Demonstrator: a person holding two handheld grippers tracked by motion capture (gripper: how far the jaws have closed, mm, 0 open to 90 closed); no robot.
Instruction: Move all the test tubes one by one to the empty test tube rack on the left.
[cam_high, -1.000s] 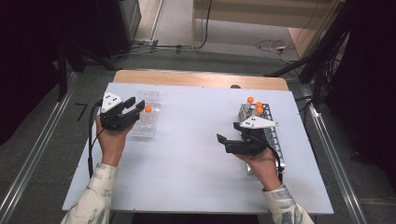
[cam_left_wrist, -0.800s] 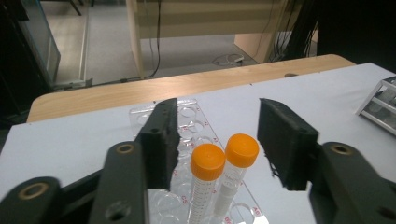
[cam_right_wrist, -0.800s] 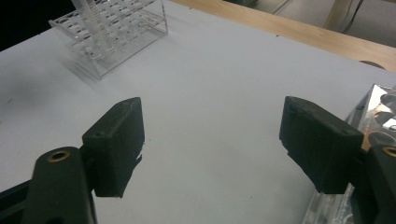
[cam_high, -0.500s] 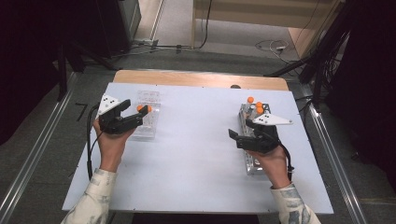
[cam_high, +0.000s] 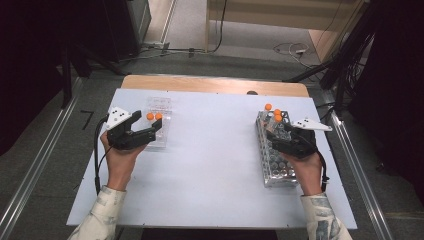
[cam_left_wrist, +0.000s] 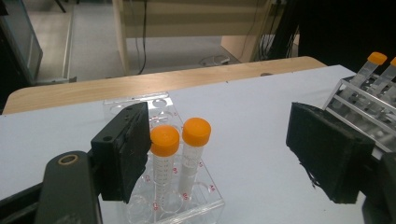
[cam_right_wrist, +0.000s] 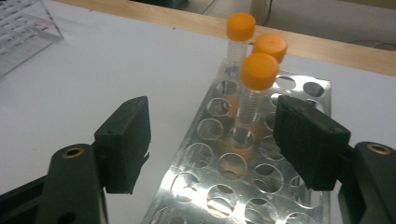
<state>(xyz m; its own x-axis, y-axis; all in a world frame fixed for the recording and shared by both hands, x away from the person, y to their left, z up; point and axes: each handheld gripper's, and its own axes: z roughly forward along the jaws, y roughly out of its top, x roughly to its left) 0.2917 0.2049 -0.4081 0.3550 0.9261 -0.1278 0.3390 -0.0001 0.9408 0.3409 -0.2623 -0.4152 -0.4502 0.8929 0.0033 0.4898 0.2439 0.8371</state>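
Two orange-capped tubes (cam_left_wrist: 164, 156) (cam_high: 150, 116) stand side by side in a clear plastic rack (cam_left_wrist: 205, 205) (cam_high: 159, 137) at the table's left. My left gripper (cam_left_wrist: 219, 140) (cam_high: 147, 125) is open around them; its jaws have just been opening, and the nearer tube stands close to the left jaw without being pressed. At the right, three orange-capped tubes (cam_right_wrist: 254, 81) (cam_high: 278, 118) stand in the far end of a metal rack (cam_right_wrist: 219, 177) (cam_high: 272, 167). My right gripper (cam_right_wrist: 217, 135) (cam_high: 280, 139) hovers over that rack, open. Its jaws have just been closing a little, with nothing between them.
The white table top (cam_high: 215, 150) lies between the two racks. A wooden strip (cam_high: 210, 84) runs along its far edge. Cables trail from both grippers, and a metal rail (cam_high: 357, 165) borders the right side.
The left jaws have spread apart off a tube that now stands in the clear rack. The right hand has slid rightward, over the metal rack toward its tubes.
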